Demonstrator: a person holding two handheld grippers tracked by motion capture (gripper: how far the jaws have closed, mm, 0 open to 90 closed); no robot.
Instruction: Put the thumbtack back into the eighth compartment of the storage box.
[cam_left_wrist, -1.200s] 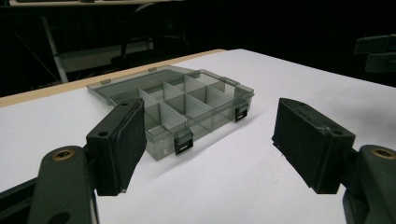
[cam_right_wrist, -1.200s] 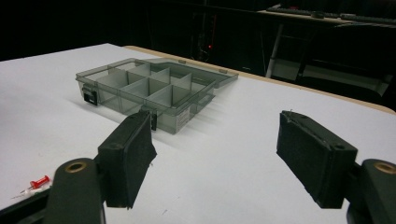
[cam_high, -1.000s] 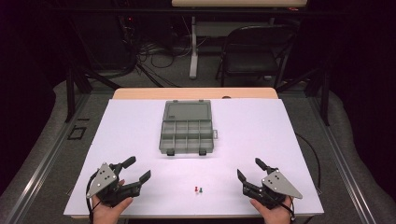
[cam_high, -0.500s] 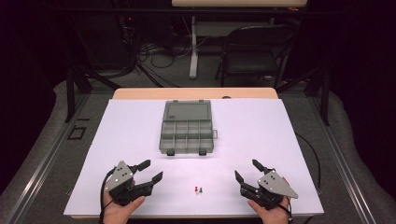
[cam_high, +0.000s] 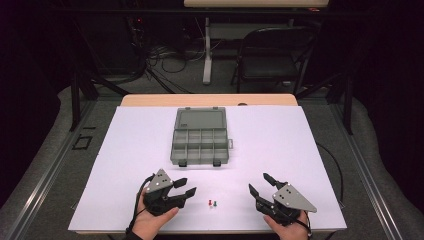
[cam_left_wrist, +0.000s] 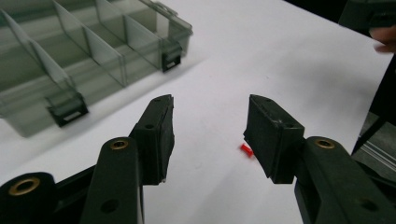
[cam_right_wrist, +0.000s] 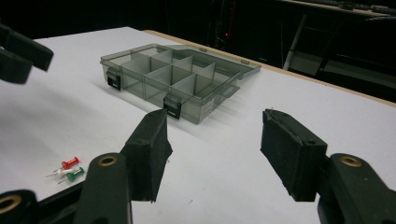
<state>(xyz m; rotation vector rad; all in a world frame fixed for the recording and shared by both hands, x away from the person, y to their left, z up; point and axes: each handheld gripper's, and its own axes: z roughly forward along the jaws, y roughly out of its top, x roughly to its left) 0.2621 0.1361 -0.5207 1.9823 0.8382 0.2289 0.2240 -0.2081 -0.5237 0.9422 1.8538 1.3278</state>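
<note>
Grey compartment box (cam_high: 201, 136) long axis running away, latches facing person, left claw (cam_high: 186, 187) and right claw (cam_high: 260, 184) released

The worktop (cam_high: 310, 150) was covered in white, with a bare wooden strip along its far edge. Grey carpet (cam_high: 45, 150) surrounded it, edged by metal rails. Beyond, the room lay dark: 1 black folding chair (cam_high: 272, 55) stood near a white table leg (cam_high: 207, 50), with tangled cables (cam_high: 160, 57) on the floor.
</note>
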